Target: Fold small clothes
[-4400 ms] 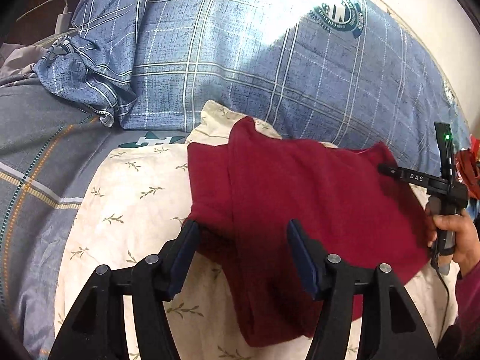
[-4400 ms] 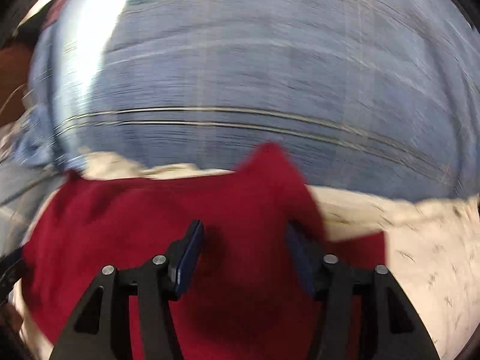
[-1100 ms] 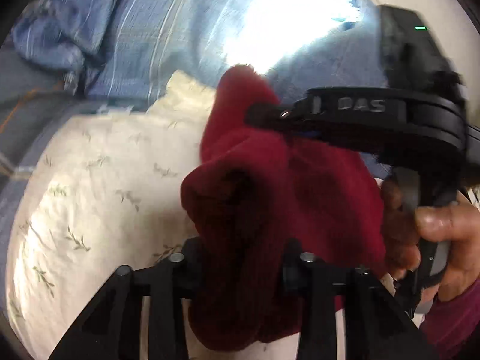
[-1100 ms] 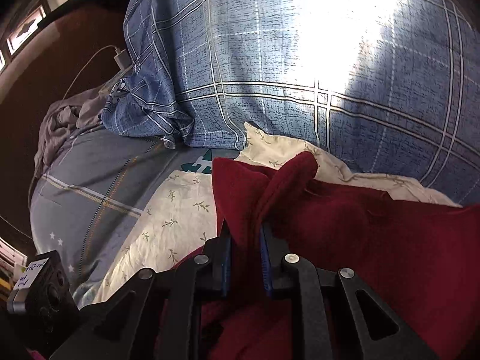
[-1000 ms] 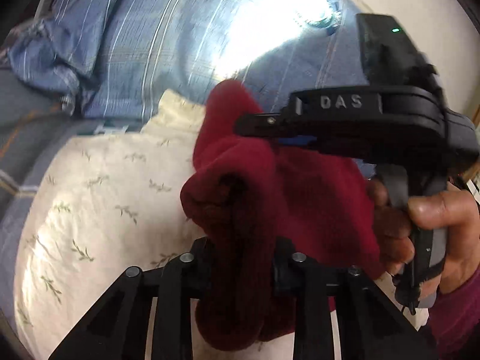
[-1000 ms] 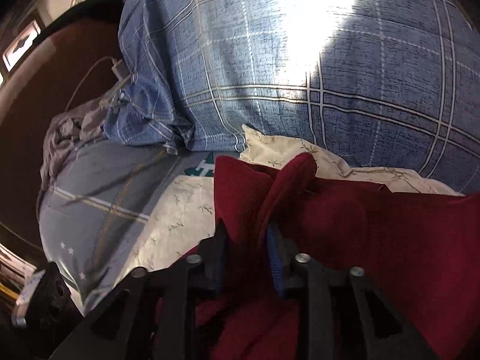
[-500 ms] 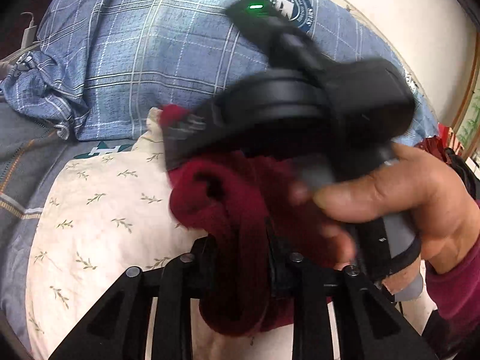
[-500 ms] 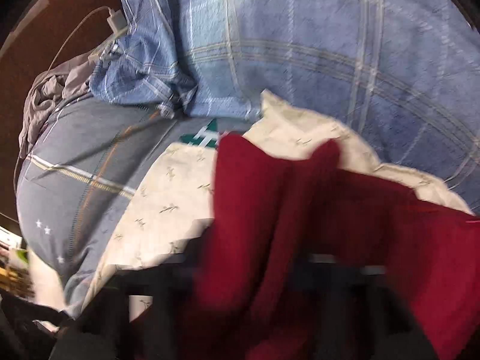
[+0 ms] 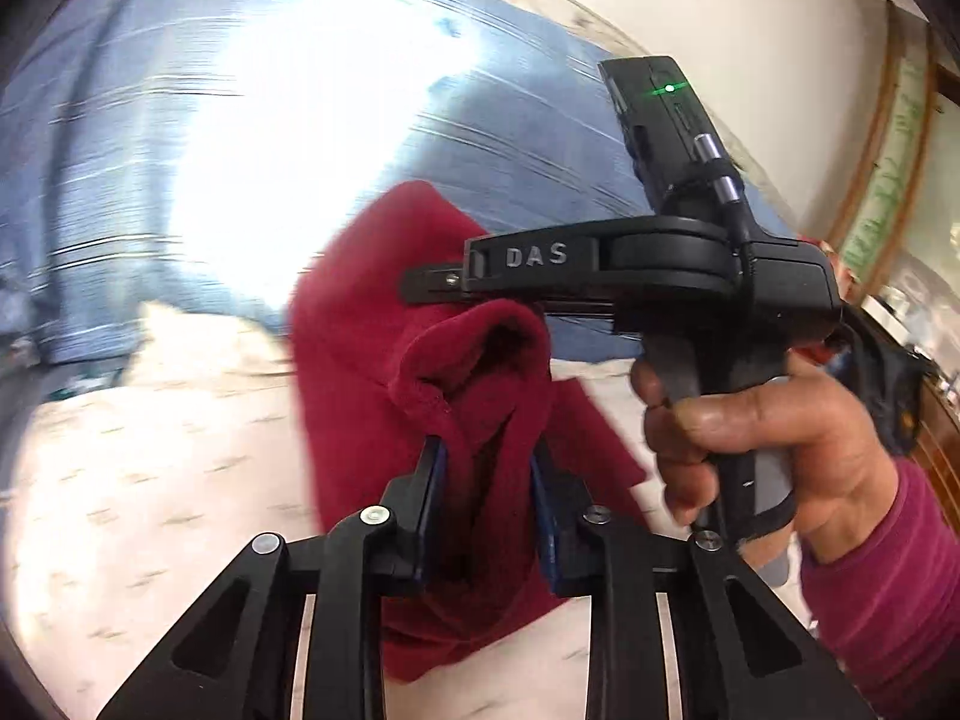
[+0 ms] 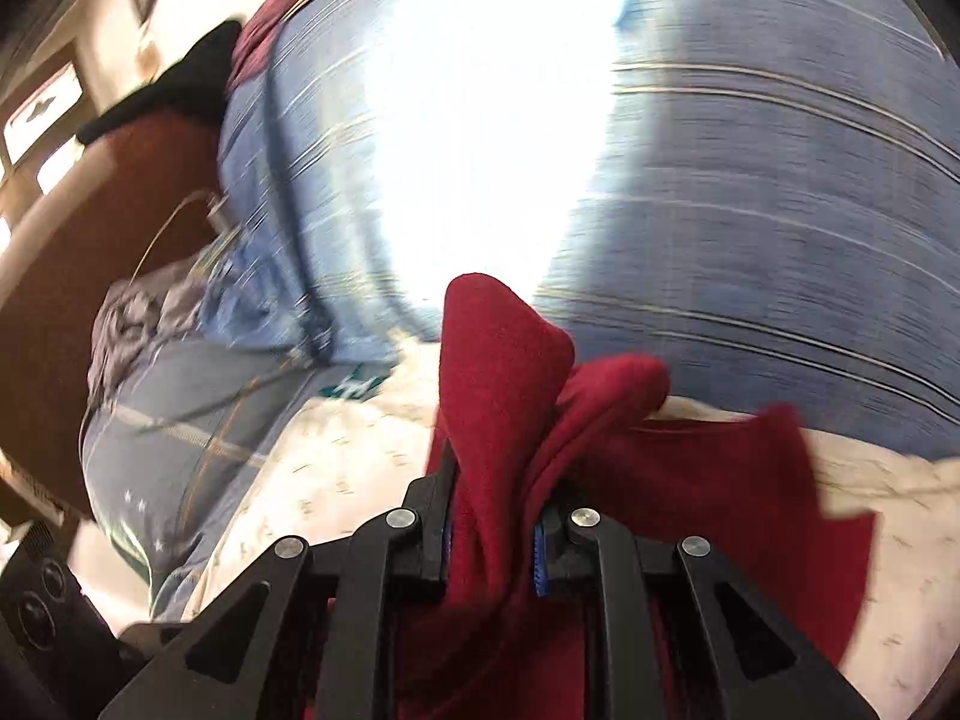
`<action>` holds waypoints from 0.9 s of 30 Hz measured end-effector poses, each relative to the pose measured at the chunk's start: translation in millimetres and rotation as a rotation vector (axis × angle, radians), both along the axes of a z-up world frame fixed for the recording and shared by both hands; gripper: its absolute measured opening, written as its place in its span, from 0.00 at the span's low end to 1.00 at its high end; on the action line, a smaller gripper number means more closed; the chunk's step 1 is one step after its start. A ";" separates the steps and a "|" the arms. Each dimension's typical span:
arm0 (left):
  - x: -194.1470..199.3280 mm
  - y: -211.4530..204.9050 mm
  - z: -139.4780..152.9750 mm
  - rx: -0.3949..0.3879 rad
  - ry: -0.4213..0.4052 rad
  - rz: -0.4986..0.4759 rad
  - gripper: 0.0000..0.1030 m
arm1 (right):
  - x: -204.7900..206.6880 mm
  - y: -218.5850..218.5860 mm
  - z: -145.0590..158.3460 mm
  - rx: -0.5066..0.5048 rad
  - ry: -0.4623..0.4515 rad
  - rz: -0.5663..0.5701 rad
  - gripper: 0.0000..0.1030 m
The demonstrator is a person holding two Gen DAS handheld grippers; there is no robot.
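Observation:
A dark red fleece garment (image 9: pixel 360 330) is bunched up and hangs above a cream leaf-print pillow (image 9: pixel 150 450). My left gripper (image 9: pixel 486 450) has a thick fold of it between its blue pads, and the jaws are closing on it. In the left wrist view, my right gripper (image 9: pixel 432 282) is side-on just above that fold, held by a hand (image 9: pixel 750 420) in a maroon sleeve. In the right wrist view, my right gripper (image 10: pixel 498 480) pinches another peak of the red garment (image 10: pixel 498 360), jaws closing. The rest of the cloth trails down to the right.
A big blue plaid pillow (image 10: pixel 750 240) fills the background under bright glare. Grey striped bedding (image 10: pixel 180 420) lies to the left, with crumpled cloth, a white cable (image 10: pixel 168 228) and a dark wooden headboard (image 10: pixel 72 270) beyond. A wall and a framed picture (image 9: pixel 888 168) are at right.
Both grippers have risen with the red garment, lifting it off the cream pillow. The right gripper has moved from across the left view to its upper right. Both views are motion-blurred.

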State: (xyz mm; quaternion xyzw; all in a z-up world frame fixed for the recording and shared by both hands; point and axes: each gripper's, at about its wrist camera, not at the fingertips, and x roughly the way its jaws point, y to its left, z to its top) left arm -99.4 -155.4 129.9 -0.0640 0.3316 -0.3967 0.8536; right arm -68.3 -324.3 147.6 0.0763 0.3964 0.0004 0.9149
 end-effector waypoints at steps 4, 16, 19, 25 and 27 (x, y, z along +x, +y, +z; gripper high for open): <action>-1.6 -53.3 -5.1 0.005 0.014 -0.075 0.22 | -23.5 -61.5 2.1 0.028 -0.016 -0.101 0.16; -13.7 -68.2 -20.5 0.148 0.061 -0.214 0.55 | -54.2 -161.5 -62.1 0.227 0.046 -0.366 0.42; -31.4 -31.9 -3.5 0.203 -0.041 -0.132 0.59 | -83.1 -148.9 -37.4 0.223 -0.027 -0.346 0.54; -19.2 -6.9 -7.1 0.257 -0.023 0.021 0.59 | -120.7 -94.0 -32.1 0.213 -0.037 -0.186 0.63; -18.6 -15.1 -11.3 0.251 -0.004 0.029 0.59 | -118.3 -80.3 -45.4 0.184 0.003 -0.151 0.60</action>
